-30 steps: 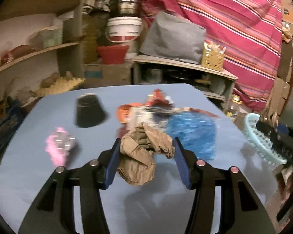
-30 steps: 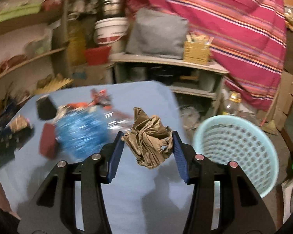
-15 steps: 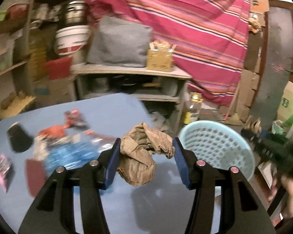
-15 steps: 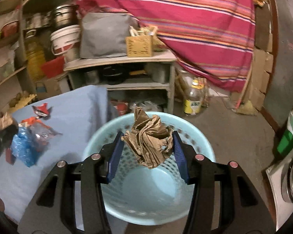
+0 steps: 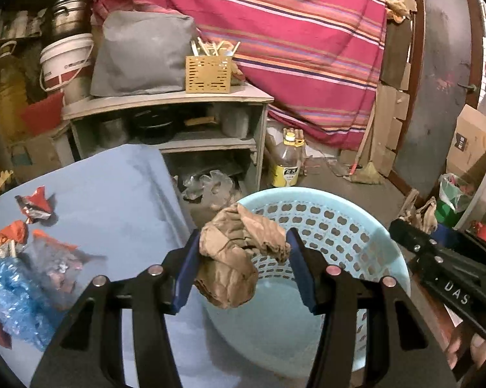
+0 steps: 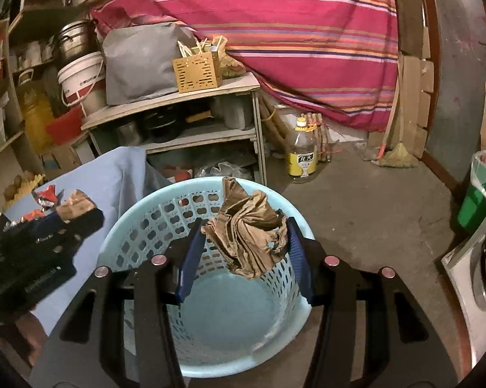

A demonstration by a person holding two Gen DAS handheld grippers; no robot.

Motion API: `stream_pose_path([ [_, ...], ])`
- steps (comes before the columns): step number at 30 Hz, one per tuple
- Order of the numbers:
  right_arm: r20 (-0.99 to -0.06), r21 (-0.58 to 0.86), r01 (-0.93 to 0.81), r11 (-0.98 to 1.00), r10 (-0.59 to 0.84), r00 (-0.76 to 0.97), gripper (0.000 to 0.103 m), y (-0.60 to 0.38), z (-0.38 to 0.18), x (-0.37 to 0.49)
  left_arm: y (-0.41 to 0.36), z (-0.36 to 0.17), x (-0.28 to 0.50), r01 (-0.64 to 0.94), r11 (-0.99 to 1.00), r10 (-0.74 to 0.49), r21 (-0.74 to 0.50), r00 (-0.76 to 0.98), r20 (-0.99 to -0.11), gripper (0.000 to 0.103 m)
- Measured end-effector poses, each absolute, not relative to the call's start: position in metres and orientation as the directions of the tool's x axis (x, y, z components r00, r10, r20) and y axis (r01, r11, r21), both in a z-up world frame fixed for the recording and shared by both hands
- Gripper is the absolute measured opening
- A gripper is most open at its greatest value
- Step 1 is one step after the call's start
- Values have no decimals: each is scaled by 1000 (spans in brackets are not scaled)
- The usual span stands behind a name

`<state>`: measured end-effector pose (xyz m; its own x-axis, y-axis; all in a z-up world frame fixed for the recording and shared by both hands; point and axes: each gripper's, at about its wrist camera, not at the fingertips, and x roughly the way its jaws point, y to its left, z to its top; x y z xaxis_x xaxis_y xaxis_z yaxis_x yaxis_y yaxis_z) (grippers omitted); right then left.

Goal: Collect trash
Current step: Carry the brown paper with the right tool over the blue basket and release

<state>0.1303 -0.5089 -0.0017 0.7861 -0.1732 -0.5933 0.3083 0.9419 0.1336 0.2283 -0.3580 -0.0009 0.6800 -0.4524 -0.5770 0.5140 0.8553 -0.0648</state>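
My left gripper (image 5: 243,252) is shut on a crumpled brown paper ball (image 5: 236,258), held over the near left rim of the light blue plastic basket (image 5: 346,226). My right gripper (image 6: 244,236) is shut on a second crumpled brown paper wad (image 6: 249,229), hanging above the open mouth of the same basket (image 6: 152,223), whose bottom is bare. The right gripper's black body shows at the right edge of the left wrist view, and the left gripper's body at the left edge of the right wrist view. More trash lies on the blue table (image 5: 113,194): a blue plastic bag (image 5: 13,294), clear wrappers and a red wrapper (image 5: 36,207).
Behind the basket stands a wooden shelf unit (image 5: 178,103) with a grey bag, a slotted wooden box and a white bucket. An oil bottle (image 6: 302,158) stands on the concrete floor. A striped red cloth hangs at the back; a green bin (image 6: 475,197) sits at the right.
Both grippers swung right from over the table to the basket, each still clamping its paper wad. The right one arrived first; the left one has now reached the basket's rim.
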Motion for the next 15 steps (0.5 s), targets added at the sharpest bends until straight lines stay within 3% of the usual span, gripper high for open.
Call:
stream_pose_path([
  [4, -605, 152, 330, 932, -176, 776, 51, -515, -7, 134, -367, -2, 234, 519, 853, -448, -53, 678, -583, 56],
  [6, -608, 160, 334, 929, -174, 775, 51, -518, -8, 136, -369, -2, 237, 515, 855, -448, -62, 673, -588, 75],
  [15, -594, 126, 284, 951, -157, 789, 52, -500, -10, 147, -345, 4, 229, 434, 901, -372, -16, 753, -543, 83],
])
